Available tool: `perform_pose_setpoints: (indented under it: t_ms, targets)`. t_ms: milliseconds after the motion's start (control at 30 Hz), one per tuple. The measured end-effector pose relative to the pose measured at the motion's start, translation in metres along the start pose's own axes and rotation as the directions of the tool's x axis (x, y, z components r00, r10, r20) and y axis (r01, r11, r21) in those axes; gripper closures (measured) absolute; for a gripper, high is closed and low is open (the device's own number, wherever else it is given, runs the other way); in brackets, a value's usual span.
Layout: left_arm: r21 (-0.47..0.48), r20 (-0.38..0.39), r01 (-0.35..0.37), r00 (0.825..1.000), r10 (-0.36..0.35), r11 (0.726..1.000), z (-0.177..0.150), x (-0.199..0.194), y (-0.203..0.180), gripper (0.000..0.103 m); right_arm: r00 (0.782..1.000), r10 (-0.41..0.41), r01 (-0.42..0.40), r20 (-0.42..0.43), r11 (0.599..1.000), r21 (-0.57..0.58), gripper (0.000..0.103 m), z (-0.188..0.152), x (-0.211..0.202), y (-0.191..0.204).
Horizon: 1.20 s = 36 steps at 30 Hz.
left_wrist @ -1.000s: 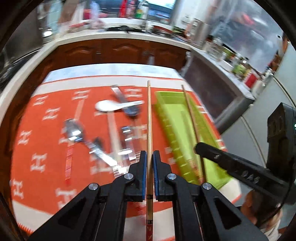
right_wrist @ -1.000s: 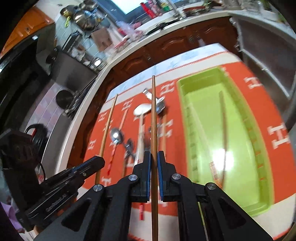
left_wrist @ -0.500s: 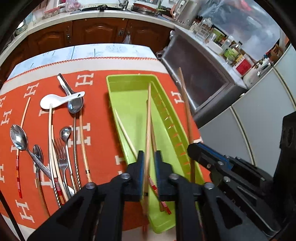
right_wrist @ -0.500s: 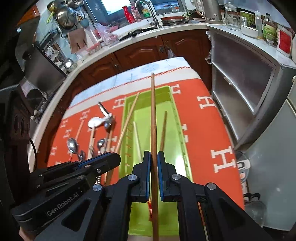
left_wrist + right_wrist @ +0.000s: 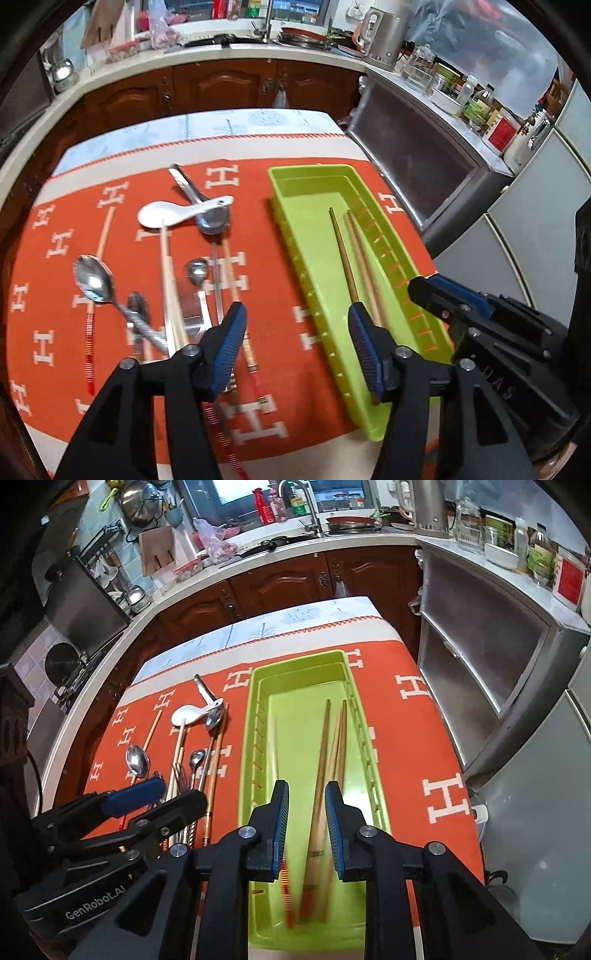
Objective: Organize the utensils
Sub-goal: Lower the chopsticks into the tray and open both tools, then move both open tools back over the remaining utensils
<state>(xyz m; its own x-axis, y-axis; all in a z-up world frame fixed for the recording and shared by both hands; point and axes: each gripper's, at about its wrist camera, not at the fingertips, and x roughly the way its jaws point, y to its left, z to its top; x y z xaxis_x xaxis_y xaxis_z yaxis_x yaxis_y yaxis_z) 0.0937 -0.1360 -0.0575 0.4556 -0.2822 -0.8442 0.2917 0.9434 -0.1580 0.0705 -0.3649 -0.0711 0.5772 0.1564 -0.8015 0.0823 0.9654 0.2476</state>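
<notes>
**Home kitchen, no question**

Dark wood cabinets run under a pale countertop along the far side, with a sink faucet, hanging pots far left, an electric kettle and jars on the right.

One long lime-green plastic tray holds at least three wooden chopsticks; the orange mat carries one white ceramic spoon and four metal spoons.
</notes>
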Motion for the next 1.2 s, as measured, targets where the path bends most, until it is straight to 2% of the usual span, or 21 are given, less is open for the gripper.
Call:
perform_pose_setpoints:
  t_ms: [133,267,500,800,1033,1200]
  targets:
    - [0.004,0.024,-0.045,0.999,0.044,0.999,-0.005,-0.013,0.016,0.042,1.0,0.002,-0.002,0.006,1.0,-0.018,0.077,-0.003,-0.005,0.013]
    - [-0.009,0.045,-0.082,0.996,0.082,0.997,-0.013,-0.025,0.036,0.041,1.0,0.005,-0.005,0.014,0.999,-0.039,0.067,-0.006,-0.012,0.027]
    - [-0.058,0.081,-0.157,0.984,0.162,0.986,-0.025,-0.044,0.075,0.039,1.0,0.004,-0.003,0.015,0.994,-0.11,0.067,-0.01,-0.016,0.061]
    - [-0.114,0.076,-0.227,0.969,0.236,0.967,-0.042,-0.053,0.12,0.038,1.0,0.025,-0.025,-0.004,0.983,-0.183,0.067,-0.013,-0.007,0.106]
    - [-0.155,0.065,-0.249,0.963,0.262,0.956,-0.05,-0.053,0.152,0.037,0.998,0.048,-0.053,-0.03,0.972,-0.227,0.067,-0.013,0.008,0.134]
    - [-0.185,0.035,-0.258,0.963,0.269,0.948,-0.057,-0.046,0.177,0.037,0.994,0.092,-0.102,-0.05,0.967,-0.233,0.067,-0.01,0.024,0.147]
